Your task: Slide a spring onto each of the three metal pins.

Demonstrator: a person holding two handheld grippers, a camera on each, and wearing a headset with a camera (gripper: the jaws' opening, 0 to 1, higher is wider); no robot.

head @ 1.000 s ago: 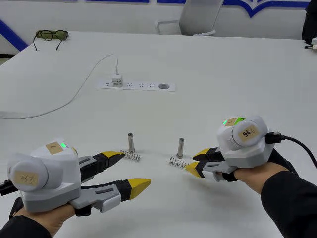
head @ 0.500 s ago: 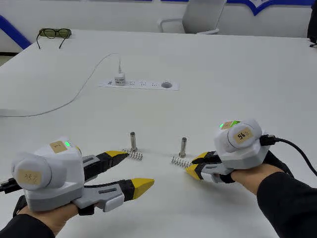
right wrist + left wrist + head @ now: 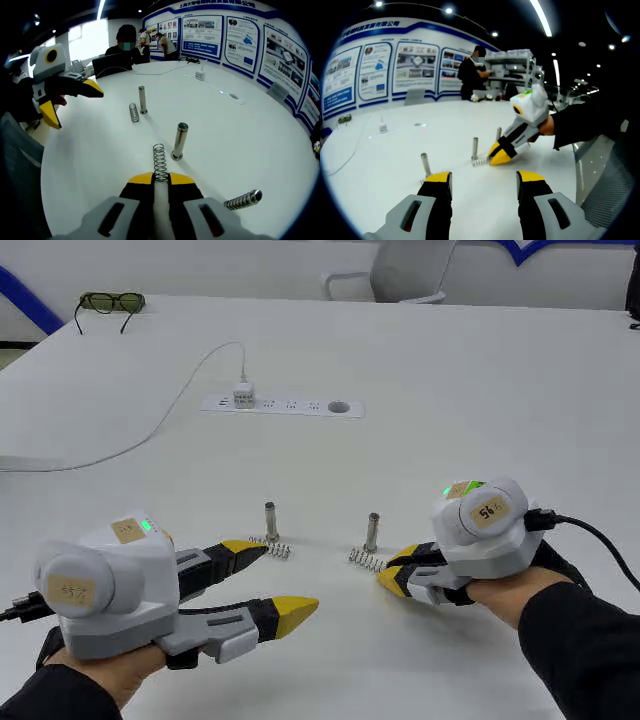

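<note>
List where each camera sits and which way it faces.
Head view: headset, looking forward-down at the table; left tongs, right tongs, hands show.
Left gripper view: on left tongs, facing the pins and right tongs; own open jaws show.
Right gripper view: on right tongs, facing pins and left tongs; own jaws pinch a spring.
Shared: both gripper views see the pins, from opposite ends.

The upright pin [image 3: 178,140] is smooth, glossy polished metal; the spring [image 3: 159,161] is bright coiled wire; the desk [image 3: 450,370] is smooth, matt white.
</note>
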